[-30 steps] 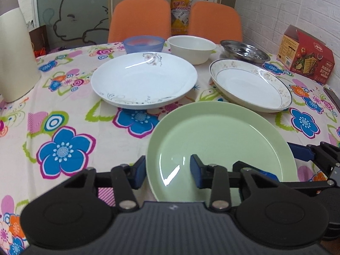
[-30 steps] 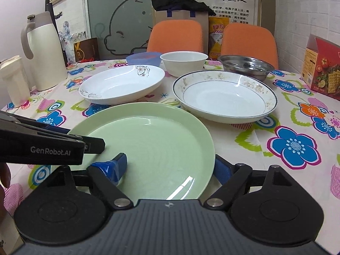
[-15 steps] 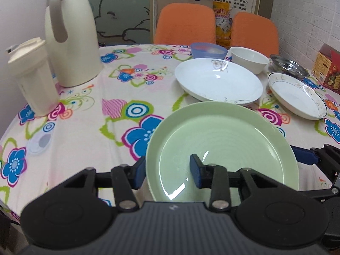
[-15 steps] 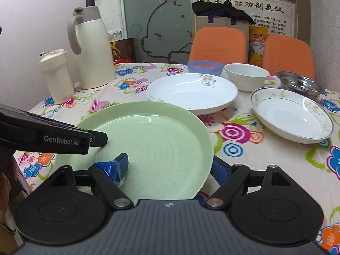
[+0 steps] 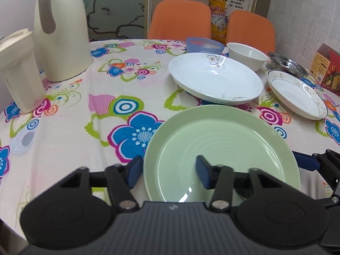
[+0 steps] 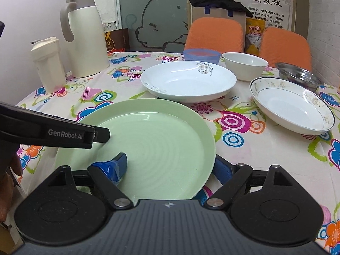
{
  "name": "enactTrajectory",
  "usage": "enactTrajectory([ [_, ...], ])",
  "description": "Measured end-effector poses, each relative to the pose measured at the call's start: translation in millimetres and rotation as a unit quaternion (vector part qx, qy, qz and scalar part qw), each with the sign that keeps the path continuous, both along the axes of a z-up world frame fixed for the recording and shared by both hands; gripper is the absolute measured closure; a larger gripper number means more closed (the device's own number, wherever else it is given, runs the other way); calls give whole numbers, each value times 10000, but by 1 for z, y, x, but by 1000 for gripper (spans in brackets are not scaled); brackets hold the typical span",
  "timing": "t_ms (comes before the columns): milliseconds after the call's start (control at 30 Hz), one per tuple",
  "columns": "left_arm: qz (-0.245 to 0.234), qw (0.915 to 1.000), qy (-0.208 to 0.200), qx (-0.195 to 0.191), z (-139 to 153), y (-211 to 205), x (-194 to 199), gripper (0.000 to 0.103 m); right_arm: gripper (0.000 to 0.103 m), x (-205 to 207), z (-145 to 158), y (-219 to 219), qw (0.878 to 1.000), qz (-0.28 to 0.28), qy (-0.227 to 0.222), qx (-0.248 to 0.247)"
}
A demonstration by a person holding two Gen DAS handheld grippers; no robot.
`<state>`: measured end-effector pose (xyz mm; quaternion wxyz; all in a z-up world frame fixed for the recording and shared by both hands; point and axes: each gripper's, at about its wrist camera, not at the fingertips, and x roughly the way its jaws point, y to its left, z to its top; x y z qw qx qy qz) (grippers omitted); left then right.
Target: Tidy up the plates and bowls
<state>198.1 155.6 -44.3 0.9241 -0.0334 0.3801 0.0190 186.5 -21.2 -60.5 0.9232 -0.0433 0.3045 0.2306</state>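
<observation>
1. Floral cloth covers the round desk (image 5: 89,97), with two orange chairs (image 6: 214,35) behind it.
2. A green plate (image 5: 223,146) lies on the near desk edge.
3. The left gripper (image 5: 167,171) and right gripper (image 6: 170,166) each straddle its rim; their jaws have just been opening, pads clear of the plate.
4. Two white plates (image 6: 188,80) and bowls (image 6: 245,64) sit beyond.

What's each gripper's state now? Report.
Left gripper: open, jaws just opening, green plate rim between them.
Right gripper: open, jaws just opening, opposite rim between them.
</observation>
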Motion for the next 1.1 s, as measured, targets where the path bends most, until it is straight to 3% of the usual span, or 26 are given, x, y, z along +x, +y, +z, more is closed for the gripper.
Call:
enactTrajectory([
  [100,48,10000,-67,-47,5,4,-3,42,31,0,4,-6,9998,106,99,139],
  [233,240,9990,-263,-282,21,17,-4,40,31,-2,24,-38,9968,-286,-43,751],
  [467,381,9968,-676,-194,63,27,8,38,31,8,54,-57,9970,-361,-362,588],
  [667,333,9921,-1211,-47,112,31,25,36,31,26,92,-51,9946,-176,-1009,188],
  [833,196,9872,-1574,-163,145,31,53,30,30,53,129,-48,9892,-69,-1397,439],
  [967,146,9912,-1278,-320,131,30,89,30,30,90,130,-41,9903,-86,-1223,646],
  [1100,77,9978,-567,-337,81,31,126,30,30,123,91,-27,9965,-125,-637,519],
])
